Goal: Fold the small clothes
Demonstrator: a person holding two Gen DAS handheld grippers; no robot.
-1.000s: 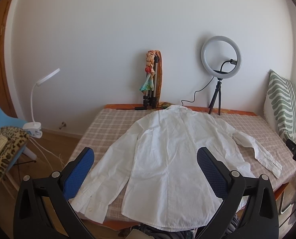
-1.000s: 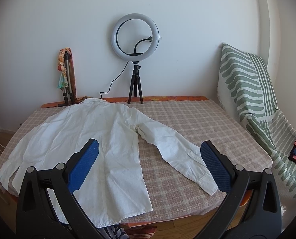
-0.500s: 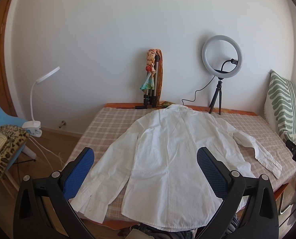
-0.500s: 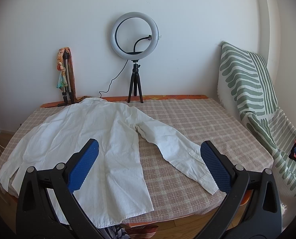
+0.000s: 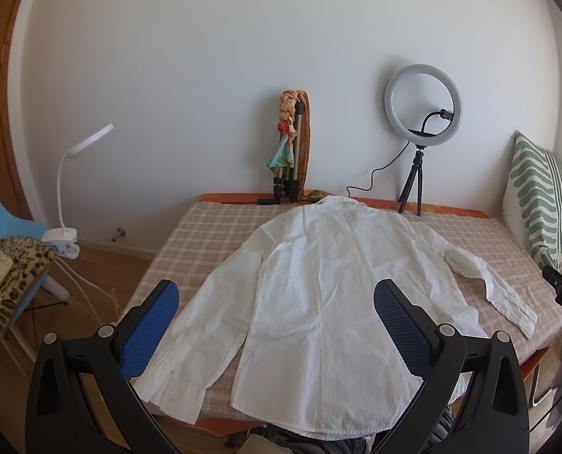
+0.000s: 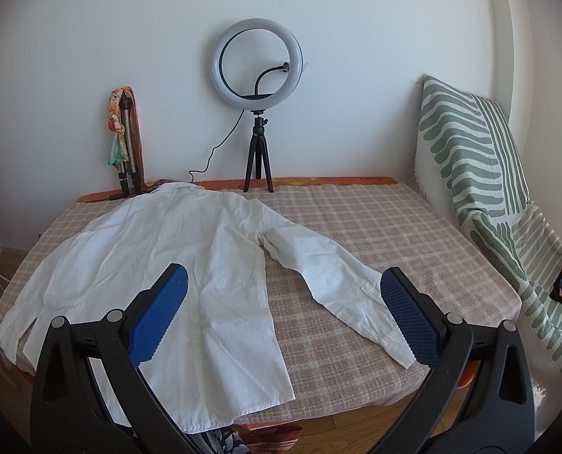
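Note:
A white long-sleeved shirt (image 5: 330,287) lies flat, back up, on the checked tablecloth (image 5: 213,227), collar toward the wall, both sleeves spread out. It also shows in the right wrist view (image 6: 175,249), with its right sleeve (image 6: 337,283) running toward the table's near right corner. My left gripper (image 5: 277,302) is open and empty, held above the shirt's lower half near the front edge. My right gripper (image 6: 283,295) is open and empty, above the gap between the shirt's hem and the right sleeve cuff.
A ring light on a small tripod (image 5: 423,117) and a folded tripod with a colourful scarf (image 5: 290,151) stand at the back edge by the wall. A green striped cushion (image 6: 470,159) leans at the right. A white clamp lamp (image 5: 76,174) and a leopard-print chair (image 5: 12,276) are at the left.
Both grippers have risen and drawn back slightly, so the table sits a little lower in each view. The shirt has not moved and both grippers stay open.

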